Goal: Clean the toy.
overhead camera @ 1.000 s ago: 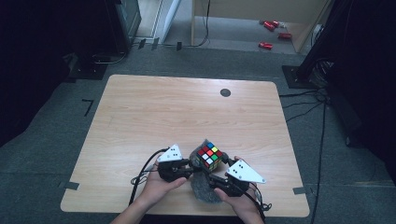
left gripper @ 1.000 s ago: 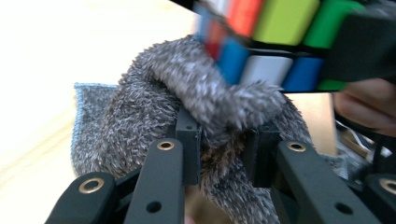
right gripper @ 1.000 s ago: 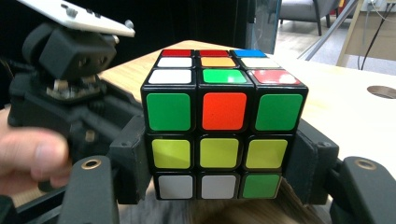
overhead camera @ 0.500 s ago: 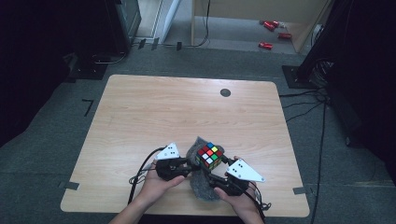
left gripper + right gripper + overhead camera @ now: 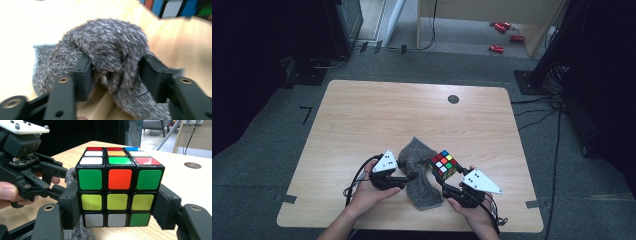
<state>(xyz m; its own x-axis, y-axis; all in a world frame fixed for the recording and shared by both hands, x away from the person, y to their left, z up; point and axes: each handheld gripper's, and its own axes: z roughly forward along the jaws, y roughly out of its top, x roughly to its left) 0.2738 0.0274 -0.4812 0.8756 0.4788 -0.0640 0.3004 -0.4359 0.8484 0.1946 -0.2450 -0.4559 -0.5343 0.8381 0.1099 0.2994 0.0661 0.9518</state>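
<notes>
Right gripper (image 5: 117,212) clamps the scrambled multicoloured puzzle cube (image 5: 119,186), held above the light wooden table (image 5: 362,120) near its front edge. Left gripper (image 5: 115,75): jaws just opened, half-wide around a hump of fuzzy grey cloth (image 5: 107,47), lying beside the cube.

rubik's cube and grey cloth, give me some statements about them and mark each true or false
1. The right claw grips the rubik's cube by its sides. True.
2. The fuzzy grey cloth hangs in the air off the table. False: it lies on the wood, bunched up.
3. The left claw has the cloth between its jaws. True; the jaws have just been opening and stand apart around the bunched cloth.
4. The cube face towards the right gripper view is all one colour. False: it mixes green, orange, yellow and white.
5. The cube lies flat at the table's far edge. False: it is at the near side, beside the cloth.
</notes>
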